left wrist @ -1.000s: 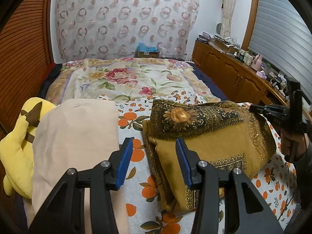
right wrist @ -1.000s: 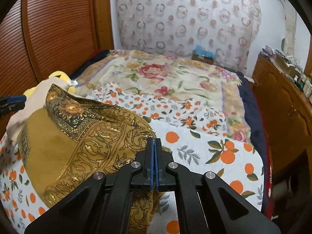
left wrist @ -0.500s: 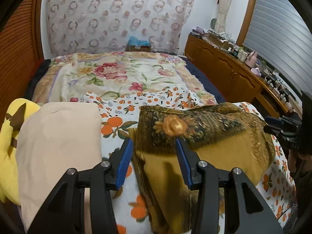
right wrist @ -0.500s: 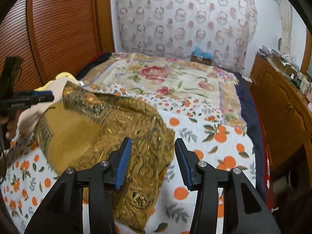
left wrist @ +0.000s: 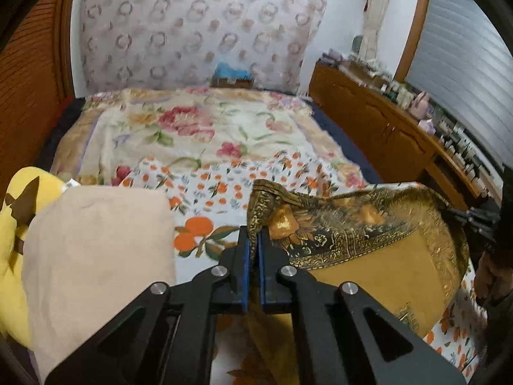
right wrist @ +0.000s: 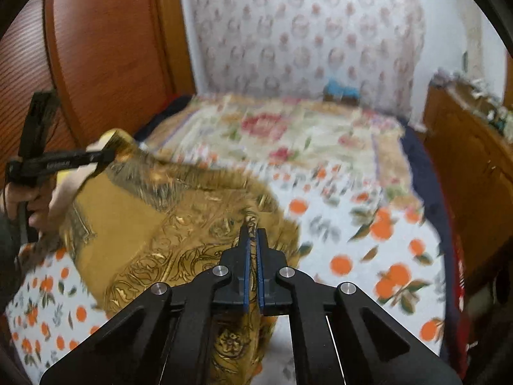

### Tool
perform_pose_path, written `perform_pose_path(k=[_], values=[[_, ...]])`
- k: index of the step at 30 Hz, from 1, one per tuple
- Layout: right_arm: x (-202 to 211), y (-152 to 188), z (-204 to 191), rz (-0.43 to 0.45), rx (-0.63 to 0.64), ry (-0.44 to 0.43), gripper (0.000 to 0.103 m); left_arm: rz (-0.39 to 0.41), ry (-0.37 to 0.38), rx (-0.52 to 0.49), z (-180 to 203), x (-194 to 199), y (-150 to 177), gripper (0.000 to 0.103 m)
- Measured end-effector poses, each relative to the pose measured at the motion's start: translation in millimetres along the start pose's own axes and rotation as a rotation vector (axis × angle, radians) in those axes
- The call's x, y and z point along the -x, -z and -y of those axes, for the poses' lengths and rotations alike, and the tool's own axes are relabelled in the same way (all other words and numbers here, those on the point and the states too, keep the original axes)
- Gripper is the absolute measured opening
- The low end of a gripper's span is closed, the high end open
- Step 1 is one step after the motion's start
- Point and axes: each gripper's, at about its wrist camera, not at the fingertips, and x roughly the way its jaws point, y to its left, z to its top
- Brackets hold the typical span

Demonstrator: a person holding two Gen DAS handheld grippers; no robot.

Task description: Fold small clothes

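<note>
While both grippers pinch the cloth (left wrist: 378,256), the left gripper (left wrist: 254,237) clamps its corner, the right gripper (right wrist: 253,234) its edge; a beige pile (left wrist: 96,250) lies left.

floral bedspread (left wrist: 198,128), wooden dresser (left wrist: 378,128), yellow plush (left wrist: 12,224)

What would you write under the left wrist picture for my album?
Left gripper pinches a corner of the gold patterned cloth beside a folded beige cloth on the bed.
</note>
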Motion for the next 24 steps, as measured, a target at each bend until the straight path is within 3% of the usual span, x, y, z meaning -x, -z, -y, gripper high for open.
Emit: perform_pose_path(k=[4,6,8,11,13,19,24], values=[[-12,-6,0,-0.039,-0.015,0.022,0.001,-0.043,-0.029,-0.017,1,-13,5,0.004],[-19,-5,-1,-0.067,-0.019,0.034,0.002,-0.07,-0.046,-0.033,2,-17,9,0.01],[-21,-5,-1,-0.076,-0.02,0.037,0.003,-0.091,-0.056,-0.047,2,-21,13,0.023],[-22,-4,2,-0.086,-0.028,0.058,0.026,-0.125,-0.057,-0.044,-1,-29,15,0.035],[-26,-3,5,-0.1,-0.038,0.056,0.045,-0.152,-0.056,-0.045,-2,-35,18,0.037],[-41,7,12,-0.161,-0.062,0.068,0.059,-0.153,-0.041,-0.035,-6,-36,18,0.045],[-48,13,21,-0.18,-0.135,0.032,0.061,-0.153,-0.05,-0.045,-4,-38,17,0.048]])
